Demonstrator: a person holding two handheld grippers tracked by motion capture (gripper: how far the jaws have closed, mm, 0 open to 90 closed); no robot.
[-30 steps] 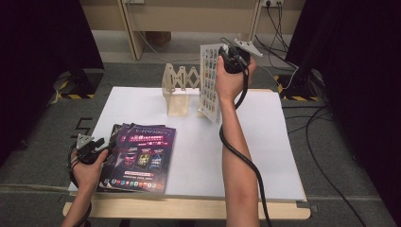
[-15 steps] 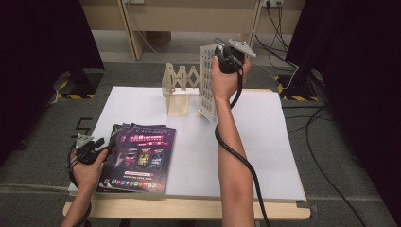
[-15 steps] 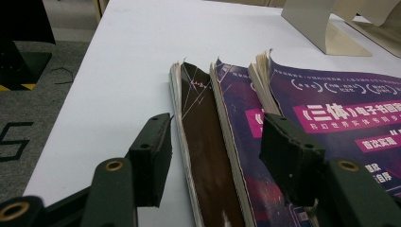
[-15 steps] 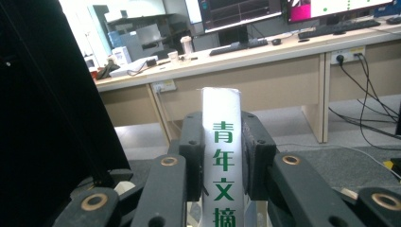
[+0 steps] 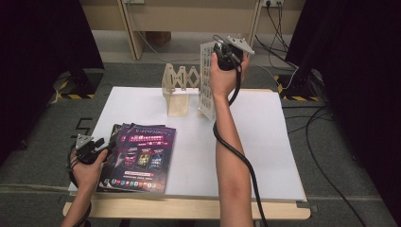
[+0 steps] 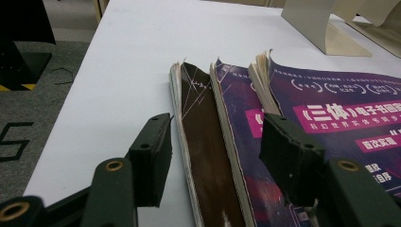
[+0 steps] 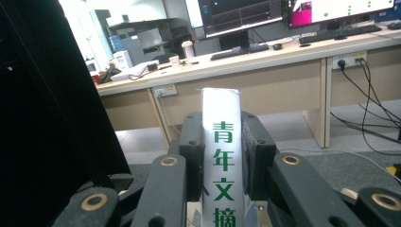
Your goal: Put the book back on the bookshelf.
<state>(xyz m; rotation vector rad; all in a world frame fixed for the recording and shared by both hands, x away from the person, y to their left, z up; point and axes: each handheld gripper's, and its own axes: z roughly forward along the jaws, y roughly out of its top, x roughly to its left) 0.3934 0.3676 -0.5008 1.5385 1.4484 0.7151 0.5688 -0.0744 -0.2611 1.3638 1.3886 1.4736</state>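
Observation:
A white patterned magazine (image 5: 207,82) stands upright on its lower edge on the white table top (image 5: 265,142), just right of a pale wooden folding rack (image 5: 177,90). My right gripper (image 5: 216,51) is shut on its top edge. In the right gripper view the white spine (image 7: 222,156) with green characters sits pinched between the black pads of that gripper (image 7: 222,142). At the front left lies a fanned stack of purple magazines (image 5: 142,156). My left gripper (image 5: 101,147) rests at the stack's left edge, open (image 6: 217,156), with the magazines' spines (image 6: 208,142) in the gap, untouched.
The rack's foot (image 6: 321,28) stands beyond the stack. Cables trail over the grey carpet at the right (image 5: 331,137). A dark curtain (image 5: 42,56) hangs on the left, and wooden desk legs (image 5: 130,28) stand behind the table.
My right hand has risen slightly and turned at the wrist with the magazine, so the grey plate on top now shows. The left hand and the stack have stayed put.

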